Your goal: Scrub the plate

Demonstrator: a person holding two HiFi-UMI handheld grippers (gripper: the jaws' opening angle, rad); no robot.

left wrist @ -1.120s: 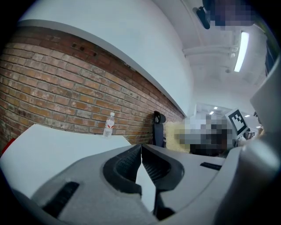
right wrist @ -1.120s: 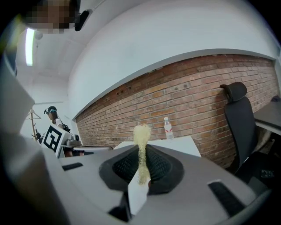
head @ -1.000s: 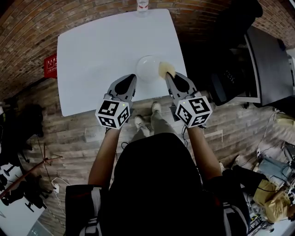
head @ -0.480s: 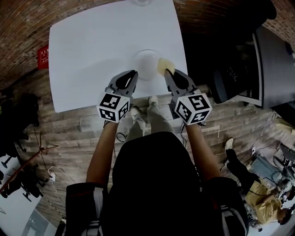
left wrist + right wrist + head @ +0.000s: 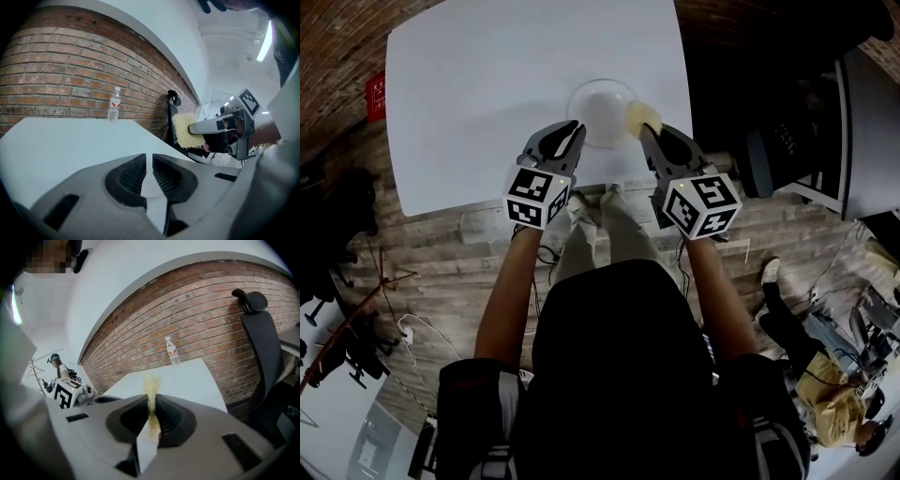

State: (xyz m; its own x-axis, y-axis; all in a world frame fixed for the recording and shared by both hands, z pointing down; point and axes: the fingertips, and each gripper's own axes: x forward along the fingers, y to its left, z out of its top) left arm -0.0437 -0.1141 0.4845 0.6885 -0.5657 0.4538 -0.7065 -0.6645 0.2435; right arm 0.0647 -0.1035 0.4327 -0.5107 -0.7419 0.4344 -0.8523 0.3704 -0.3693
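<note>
Clamping yellow sponge (image 5: 641,116) in right gripper (image 5: 649,132), just beside plate (image 5: 602,111) right rim. Plate close to table (image 5: 487,84) near edge. Holding left gripper (image 5: 576,128) shut at near-left rim; can't confirm grip. Could shove unpinned plate off when scrubbing.

One plate (image 5: 602,111), one sponge (image 5: 641,115), two tools (image 5: 577,127) (image 5: 646,132)

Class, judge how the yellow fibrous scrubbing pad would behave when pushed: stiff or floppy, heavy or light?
The yellow fibrous scrubbing pad is probably squashy: the right gripper pinches it thin. It seems light: the free part juts out without drooping. Its fuzzy surface should drag, not slide.
</note>
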